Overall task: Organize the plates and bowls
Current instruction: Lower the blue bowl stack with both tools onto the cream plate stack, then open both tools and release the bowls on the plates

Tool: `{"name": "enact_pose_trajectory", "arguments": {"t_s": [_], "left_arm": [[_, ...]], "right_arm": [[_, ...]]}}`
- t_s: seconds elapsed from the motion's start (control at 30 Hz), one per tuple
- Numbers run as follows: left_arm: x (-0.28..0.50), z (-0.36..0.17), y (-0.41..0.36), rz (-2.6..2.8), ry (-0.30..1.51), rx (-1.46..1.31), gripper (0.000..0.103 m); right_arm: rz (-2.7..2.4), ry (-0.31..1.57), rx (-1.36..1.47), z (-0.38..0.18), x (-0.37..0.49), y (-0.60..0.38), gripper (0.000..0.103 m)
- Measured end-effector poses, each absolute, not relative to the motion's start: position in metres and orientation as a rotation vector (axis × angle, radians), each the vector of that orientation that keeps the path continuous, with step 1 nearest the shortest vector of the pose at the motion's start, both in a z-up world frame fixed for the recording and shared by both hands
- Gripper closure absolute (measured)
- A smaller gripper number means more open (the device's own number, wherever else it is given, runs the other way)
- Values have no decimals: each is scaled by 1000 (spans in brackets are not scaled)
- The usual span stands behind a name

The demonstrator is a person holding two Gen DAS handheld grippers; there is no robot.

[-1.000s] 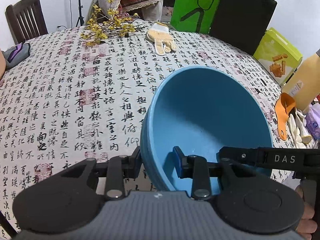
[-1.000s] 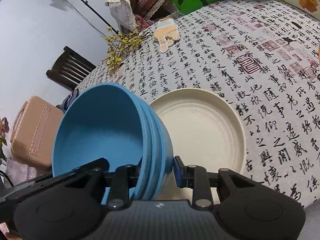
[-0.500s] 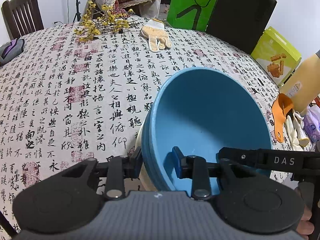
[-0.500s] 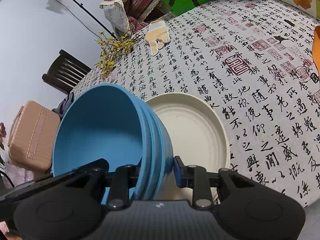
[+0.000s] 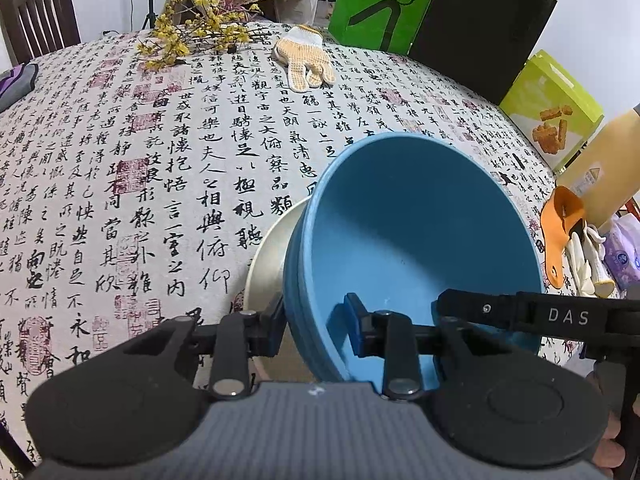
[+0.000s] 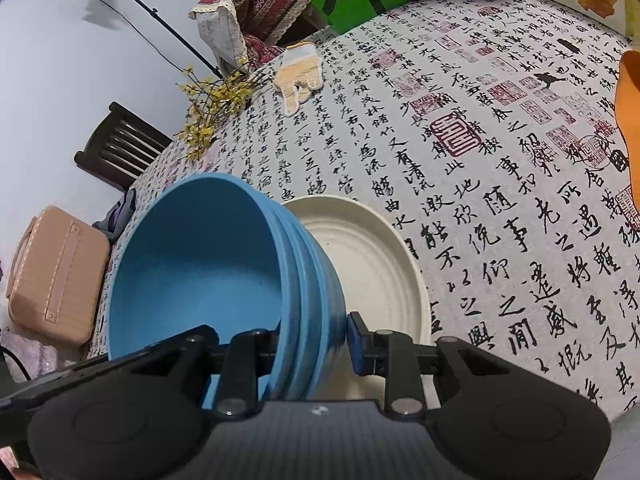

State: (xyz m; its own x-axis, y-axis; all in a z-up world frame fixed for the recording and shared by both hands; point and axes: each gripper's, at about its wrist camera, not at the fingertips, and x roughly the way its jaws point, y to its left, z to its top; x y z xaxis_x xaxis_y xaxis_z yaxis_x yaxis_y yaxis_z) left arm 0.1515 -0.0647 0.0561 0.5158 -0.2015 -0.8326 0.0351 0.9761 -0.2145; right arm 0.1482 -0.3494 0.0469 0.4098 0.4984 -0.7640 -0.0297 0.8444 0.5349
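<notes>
Nearest to the left hand-held gripper (image 5: 314, 326), the rim of a stack of nested blue bowls (image 5: 416, 240) is clamped between its jaws, one pad inside the top bowl and the other against the outer wall. The opposite side of the same stack is gripped in like manner by the right hand-held gripper (image 6: 312, 338), one pad being pressed on the ribbed outside of the stack and the other hidden inside the bowl. A two-sided hold appears to be used because the stack is wide and several bowls deep, so that a pinch on one rim alone would probably let it swing or slip. The stack is held tilted, its mouth turned up and toward the left hand-held gripper.

Just beyond and below the bowls, a cream plate (image 6: 372, 264) lies flat on the counter (image 5: 120, 184), partly covered by the stack as seen from both wrists. Whether the base of the bowls already touches the plate cannot be told. It is judged that the bowls are being brought onto the plate so that the crockery is gathered in one pile.

Farther off, well apart from the plate, a work glove (image 5: 304, 60) and a spray of yellow flowers (image 5: 192, 36) lie near the far edge, with a green bag (image 5: 384, 0) behind them.
</notes>
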Motion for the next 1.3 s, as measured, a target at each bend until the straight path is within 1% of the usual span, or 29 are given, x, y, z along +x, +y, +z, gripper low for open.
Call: {"name": "enact_pose_trajectory", "arguments": {"t_s": [0.37, 0.57, 0.63, 0.67, 0.7, 0.73, 0.77, 0.8, 0.83, 0.87, 0.9, 0.93, 1.0, 1.07, 1.17, 1.23, 1.3], "left_arm": [[157, 52, -67, -138, 1025, -184, 72], [160, 50, -62, -133, 1021, -220, 70], [158, 53, -62, -130, 1007, -215, 62], [156, 54, -62, -127, 994, -209, 55], [155, 56, -62, -121, 983, -203, 50], [153, 57, -62, -113, 969, -198, 47], [152, 58, -62, -107, 961, -196, 38], [150, 59, -61, -99, 951, -195, 34], [148, 60, -60, -92, 937, -191, 33], [145, 61, -59, -84, 920, -185, 29], [142, 62, -58, -80, 904, -185, 25], [139, 63, -57, -78, 887, -183, 18], [131, 66, -55, -70, 846, -168, 9], [120, 69, -54, -65, 792, -155, 3], [104, 73, -52, -36, 709, -132, 2], [92, 75, -50, -22, 660, -132, 1], [83, 77, -47, -20, 629, -140, 1]], "right_arm": [[343, 1117, 490, 40, 157, -353, 76], [364, 1120, 516, 38, 161, -354, 69], [368, 1117, 532, 37, 161, -356, 69], [370, 1112, 538, 37, 160, -357, 69], [373, 1105, 543, 38, 159, -359, 69], [377, 1097, 546, 39, 158, -360, 67], [380, 1087, 549, 41, 157, -361, 61], [382, 1077, 553, 42, 156, -363, 57], [385, 1063, 562, 45, 154, -364, 46], [389, 1050, 567, 47, 153, -365, 42], [395, 1040, 567, 49, 151, -366, 41], [399, 1029, 566, 51, 149, -367, 40], [410, 1004, 568, 54, 144, -369, 31], [422, 969, 562, 58, 138, -370, 21], [433, 917, 540, 63, 127, -370, 15], [439, 889, 516, 65, 119, -370, 13], [448, 864, 497, 67, 111, -369, 9]]}}
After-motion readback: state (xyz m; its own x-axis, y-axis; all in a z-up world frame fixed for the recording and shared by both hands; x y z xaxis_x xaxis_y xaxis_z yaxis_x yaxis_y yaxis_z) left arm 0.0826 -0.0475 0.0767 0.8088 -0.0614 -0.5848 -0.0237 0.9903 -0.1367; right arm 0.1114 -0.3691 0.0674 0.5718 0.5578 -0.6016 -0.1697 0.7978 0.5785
